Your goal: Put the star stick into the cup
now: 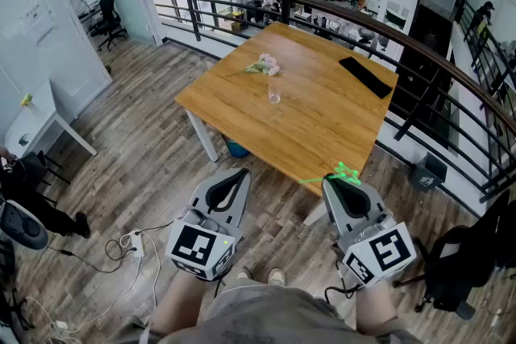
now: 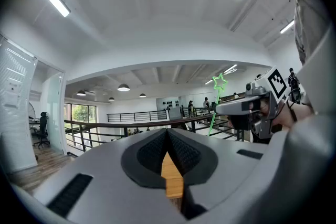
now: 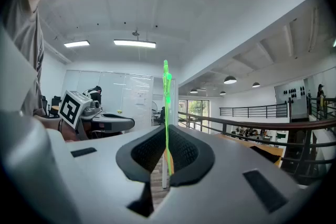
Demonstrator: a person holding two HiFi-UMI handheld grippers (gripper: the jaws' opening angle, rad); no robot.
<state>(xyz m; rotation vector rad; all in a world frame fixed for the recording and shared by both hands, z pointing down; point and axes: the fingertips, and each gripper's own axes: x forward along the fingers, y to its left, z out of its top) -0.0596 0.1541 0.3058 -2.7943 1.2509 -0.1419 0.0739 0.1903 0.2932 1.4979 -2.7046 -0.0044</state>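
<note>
Pinching the thin green star stick (image 3: 166,113) by its shaft between nearly closed jaws, the right hand-held gripper (image 1: 339,180) hovered at the lower right of the head view, well apart from the cup (image 1: 274,95) at the middle of the wooden surface (image 1: 322,129). Such a slender stick could pivot or slip in the pads during the reach, and a misjudged tip could tip the light cup. The cup looked empty, though it was too small to be sure. The left hand-held gripper (image 2: 168,140) was closed on nothing.
</note>
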